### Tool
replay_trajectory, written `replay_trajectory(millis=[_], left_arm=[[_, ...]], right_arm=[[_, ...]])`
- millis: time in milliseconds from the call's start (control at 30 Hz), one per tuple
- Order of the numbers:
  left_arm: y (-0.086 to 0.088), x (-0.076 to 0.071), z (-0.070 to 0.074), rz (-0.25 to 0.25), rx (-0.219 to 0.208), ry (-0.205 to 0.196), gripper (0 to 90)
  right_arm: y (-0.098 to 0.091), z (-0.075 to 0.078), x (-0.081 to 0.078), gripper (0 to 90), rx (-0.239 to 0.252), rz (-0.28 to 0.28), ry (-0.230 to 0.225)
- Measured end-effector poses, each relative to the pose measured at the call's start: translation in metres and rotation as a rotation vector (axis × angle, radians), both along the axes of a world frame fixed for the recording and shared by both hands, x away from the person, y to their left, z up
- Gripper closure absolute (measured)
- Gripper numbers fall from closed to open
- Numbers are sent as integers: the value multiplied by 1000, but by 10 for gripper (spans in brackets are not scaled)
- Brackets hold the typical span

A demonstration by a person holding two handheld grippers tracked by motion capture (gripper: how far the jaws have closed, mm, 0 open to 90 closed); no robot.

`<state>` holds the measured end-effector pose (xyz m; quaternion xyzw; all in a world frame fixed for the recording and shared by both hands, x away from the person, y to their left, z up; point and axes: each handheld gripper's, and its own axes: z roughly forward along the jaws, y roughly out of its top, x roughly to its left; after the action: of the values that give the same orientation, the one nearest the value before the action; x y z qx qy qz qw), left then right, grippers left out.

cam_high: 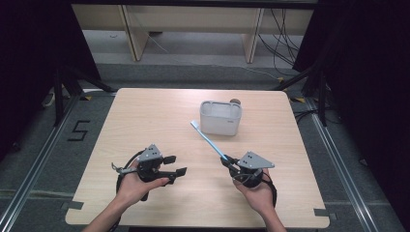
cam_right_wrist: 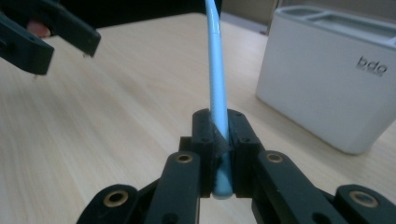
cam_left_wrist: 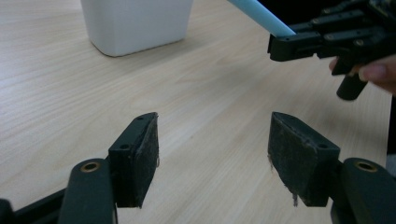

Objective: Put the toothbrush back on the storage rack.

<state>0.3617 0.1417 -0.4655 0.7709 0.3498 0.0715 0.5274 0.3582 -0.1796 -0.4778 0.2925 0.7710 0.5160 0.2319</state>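
Observation:
A light blue toothbrush (cam_high: pixel 208 140) slants up and away from my right gripper (cam_high: pixel 226 160), which is shut on the handle's near end. Its head points toward a white compartmented holder (cam_high: pixel 221 118) standing at the table's middle back. In the right gripper view the handle (cam_right_wrist: pixel 215 70) rises from between the closed jaws of my right gripper (cam_right_wrist: pixel 219 135), with the holder (cam_right_wrist: pixel 331 79) to the right. My left gripper (cam_high: pixel 175 164) is held at front left, open and with nothing in it. Its pads (cam_left_wrist: pixel 140 158) stand wide apart above bare wood, facing the holder (cam_left_wrist: pixel 135 23) and the right gripper (cam_left_wrist: pixel 299 42).
The light wooden table (cam_high: pixel 145 125) has rounded corners and a dark floor around it. A small brown round thing (cam_high: pixel 235 101) peeks out behind the holder. Cables trail from both grippers toward the front edge. Wooden furniture legs (cam_high: pixel 138 38) stand beyond the table.

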Motion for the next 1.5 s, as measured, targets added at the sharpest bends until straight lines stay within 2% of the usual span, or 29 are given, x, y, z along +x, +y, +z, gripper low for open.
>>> replay_trajectory(millis=[33, 67, 100, 133, 200, 267, 333, 367, 433, 533, 567, 600, 633, 667, 700, 767, 833, 867, 933, 967, 1000, 1033, 1067, 1133, 1200, 1233, 1400, 1467, 1500], left_arm=[[1, 4, 0, 26, -37, 12, 331], [1, 4, 0, 26, -37, 12, 332], [0, 8, 2, 48, -73, 16, 333], [-1, 10, 3, 49, -78, 7, 338], [-5, 13, 7, 51, -102, -9, 360], [-9, 16, 12, 47, -137, -14, 370], [-13, 19, 16, 44, -171, -15, 373], [-15, 21, 18, 42, -184, -15, 376], [-18, 25, 22, 45, -204, -8, 383], [-22, 29, 26, 51, -230, 0, 396], [-25, 32, 29, 50, -247, 0, 401], [-26, 33, 31, 49, -249, -1, 403], [-28, 34, 33, 47, -257, -4, 408], [-30, 35, 34, 46, -264, -6, 413], [-31, 36, 36, 45, -265, -4, 416], [-34, 38, 38, 43, -276, -4, 422], [-37, 40, 38, 42, -289, 0, 424], [-37, 40, 38, 42, -289, 0, 427], [-39, 44, 39, 46, -299, 7, 432], [-40, 45, 39, 51, -300, 9, 434], [-40, 45, 39, 51, -300, 9, 437], [-42, 48, 39, 58, -310, 19, 440], [-42, 49, 39, 59, -319, 22, 444], [-44, 51, 39, 59, -327, 31, 448], [-45, 52, 39, 63, -330, 32, 453], [-46, 53, 39, 62, -336, 33, 459], [-47, 55, 37, 58, -357, 33, 523], [-47, 56, 37, 55, -359, 27, 560], [-47, 55, 38, 56, -364, 24, 580]], right_arm=[[3, 0, -1, 837, 33, -12, 4], [3, 1, 1, 837, 17, -17, -44], [5, 2, 0, 837, 30, -26, -38], [7, 2, 0, 837, 45, -23, -29], [10, 3, 1, 837, 53, -33, -63], [14, 4, 0, 837, 79, -46, -43], [15, 6, 1, 837, 56, -45, -84], [18, 6, -2, 837, 80, -51, -34], [20, 6, 1, 837, 87, -38, -70], [22, 7, -1, 837, 86, -52, -57], [22, 7, 0, 837, 75, -47, -82], [22, 7, 0, 837, 77, -48, -84], [23, 8, -1, 837, 79, -52, -64], [24, 8, 0, 837, 86, -37, -82], [24, 9, 0, 837, 80, -48, -83], [27, 10, -2, 837, 103, -46, -62], [27, 12, -1, 837, 81, -51, -87], [28, 13, -1, 837, 83, -50, -84], [29, 13, 0, 837, 94, -42, -109], [30, 14, -2, 837, 93, -49, -81], [30, 14, -2, 837, 93, -49, -81], [32, 15, 0, 837, 96, -39, -116], [32, 15, -3, 837, 95, -50, -84], [32, 16, 0, 837, 79, -40, -133], [33, 16, -1, 837, 75, -53, -133], [34, 16, -1, 837, 82, -46, -118], [35, 16, -2, 837, 80, -41, -114], [36, 15, -1, 837, 81, -39, -125], [37, 15, -2, 837, 81, -43, -114]])
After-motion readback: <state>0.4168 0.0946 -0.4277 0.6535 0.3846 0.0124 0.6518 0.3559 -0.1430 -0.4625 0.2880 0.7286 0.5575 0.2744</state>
